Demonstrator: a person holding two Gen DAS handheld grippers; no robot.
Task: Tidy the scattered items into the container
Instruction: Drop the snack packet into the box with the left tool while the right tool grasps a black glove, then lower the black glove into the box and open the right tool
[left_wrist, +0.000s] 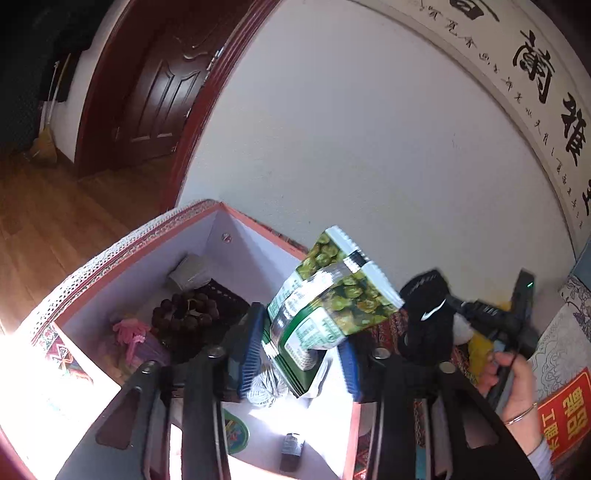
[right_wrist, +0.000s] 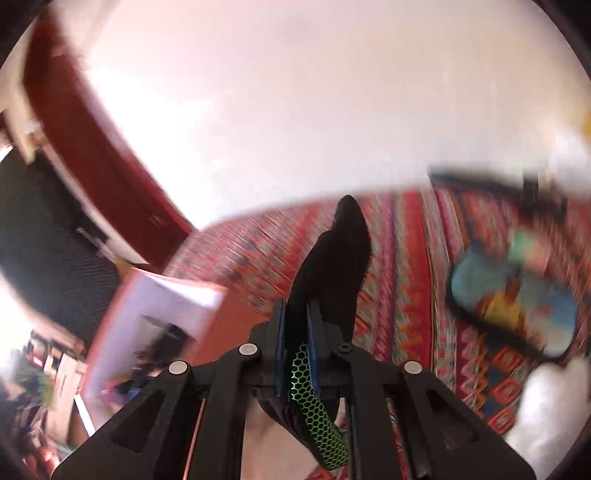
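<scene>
A white wall with a calligraphy scroll (left_wrist: 546, 85) fills the upper right of the left view, a dark red door (left_wrist: 155, 99) the upper left; below lies a red patterned cloth (right_wrist: 406, 280).

In the left view, lower centre, our left gripper (left_wrist: 299, 354) has its blue pads clamped on a green snack packet (left_wrist: 325, 295), which hangs over the open box (left_wrist: 122, 251). We judge the step in hand to be the drop: we should bring the packet well inside the rim, low over the bare white floor, then open the jaws fully so the slick foil slips free rather than catching a pad.

In the right view, which is blurred, our right gripper (right_wrist: 295, 332) is pinched narrow on a black glove (right_wrist: 340, 258) with a green honeycomb strap, above the cloth and right of the box. It should wait until the left is clear.

The box already holds brown beads (left_wrist: 184, 314), a pink thing (left_wrist: 129, 332), a grey roll (left_wrist: 192, 275) at the far corner, a round green badge (left_wrist: 236, 432) and a small dark bottle (left_wrist: 291, 443). On the cloth, a blue oval item (right_wrist: 513, 306) and something white (right_wrist: 546, 406) are still out.
</scene>
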